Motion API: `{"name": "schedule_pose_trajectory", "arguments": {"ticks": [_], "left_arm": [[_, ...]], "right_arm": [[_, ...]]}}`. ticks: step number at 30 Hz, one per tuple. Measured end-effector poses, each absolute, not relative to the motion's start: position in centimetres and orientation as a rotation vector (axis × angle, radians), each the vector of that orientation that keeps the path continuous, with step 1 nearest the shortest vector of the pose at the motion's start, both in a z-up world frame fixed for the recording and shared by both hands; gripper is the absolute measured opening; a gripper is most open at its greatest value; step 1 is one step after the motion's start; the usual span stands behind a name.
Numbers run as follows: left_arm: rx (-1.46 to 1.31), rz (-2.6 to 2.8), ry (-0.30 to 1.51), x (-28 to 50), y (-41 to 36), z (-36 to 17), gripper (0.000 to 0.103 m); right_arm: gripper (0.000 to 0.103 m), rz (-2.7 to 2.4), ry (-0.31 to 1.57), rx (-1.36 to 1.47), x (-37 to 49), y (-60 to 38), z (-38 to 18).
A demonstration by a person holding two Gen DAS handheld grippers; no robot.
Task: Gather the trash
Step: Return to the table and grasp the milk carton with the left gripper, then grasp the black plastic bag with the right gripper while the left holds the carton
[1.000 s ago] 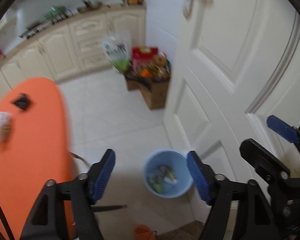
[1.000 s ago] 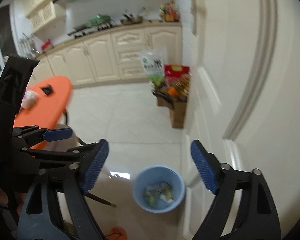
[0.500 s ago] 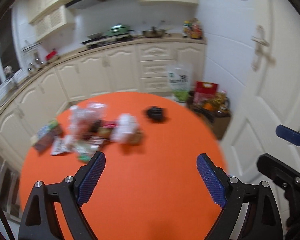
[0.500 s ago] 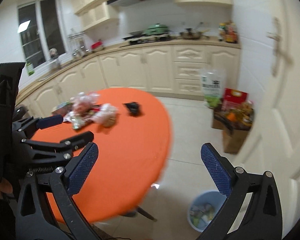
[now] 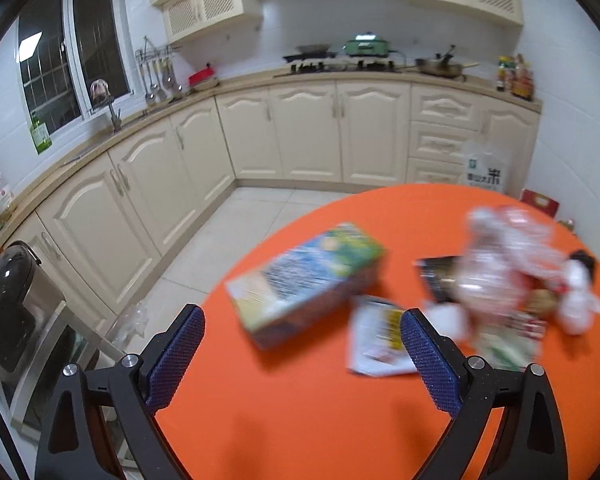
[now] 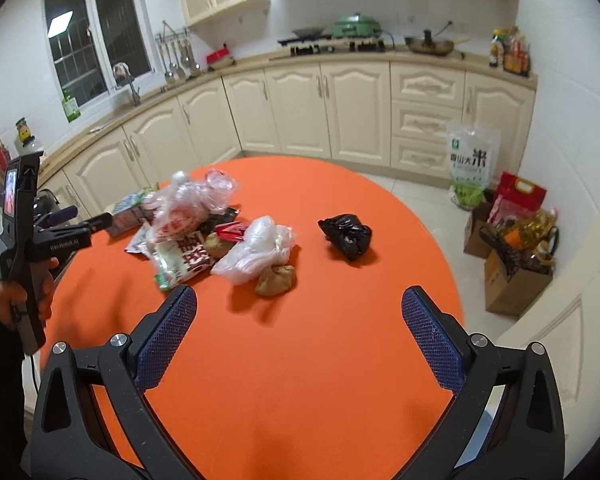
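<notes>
A round orange table (image 6: pixel 308 360) carries a pile of trash. In the right wrist view there are a clear printed plastic bag (image 6: pixel 188 204), a white plastic bag (image 6: pixel 260 256), a brown lump (image 6: pixel 275 280), a flat printed wrapper (image 6: pixel 180 264) and a black bag (image 6: pixel 346 236). In the left wrist view a green and blue carton (image 5: pixel 304 280) lies just ahead, with a flat wrapper (image 5: pixel 376 340) and the clear bag (image 5: pixel 500 264) to its right. My left gripper (image 5: pixel 304 356) is open and empty over the table's left edge; it also shows in the right wrist view (image 6: pixel 80 224). My right gripper (image 6: pixel 300 344) is open and empty above the table's near side.
Cream kitchen cabinets (image 6: pixel 324 108) run along the back and left walls. A rice bag (image 6: pixel 472 164) and cardboard boxes of groceries (image 6: pixel 512 264) stand on the floor at the right. A white door (image 6: pixel 572 320) is at the far right. A dark appliance (image 5: pixel 8 304) stands left of the table.
Both grippers have swung up and left, away from the blue bin on the floor by the door, to over the orange table. Both stayed open and empty.
</notes>
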State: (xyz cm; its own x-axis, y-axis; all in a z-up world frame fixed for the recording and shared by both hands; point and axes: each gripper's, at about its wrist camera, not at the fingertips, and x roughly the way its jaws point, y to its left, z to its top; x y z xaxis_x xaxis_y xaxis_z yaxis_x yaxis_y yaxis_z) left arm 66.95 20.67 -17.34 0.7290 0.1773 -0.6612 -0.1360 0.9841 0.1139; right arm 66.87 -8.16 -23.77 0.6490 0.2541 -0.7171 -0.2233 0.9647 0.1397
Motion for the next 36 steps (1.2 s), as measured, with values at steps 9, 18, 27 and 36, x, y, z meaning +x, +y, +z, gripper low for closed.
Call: {"name": "schedule_pose_trajectory", "arguments": {"ticks": [9, 18, 27, 36], "left_arm": [[0.077, 0.047, 0.806, 75.8, 26.7, -21.6, 0.095], [0.227, 0.044, 0.830, 80.2, 25.2, -22.5, 0.067], [0.188, 0.041, 0.836, 76.8, 21.6, -21.5, 0.047], [0.142, 0.042, 0.792, 69.9, 20.4, -18.4, 0.047]], "right_arm": [[0.103, 0.267, 0.869, 0.061, 70.7, -8.5, -26.5], [0.103, 0.211, 0.881, 0.070, 73.1, -10.2, -27.0], [0.103, 0.180, 0.931, 0.000, 76.9, -10.5, -28.4], [0.034, 0.248, 0.957, -0.113, 77.8, -8.3, -29.6]]}}
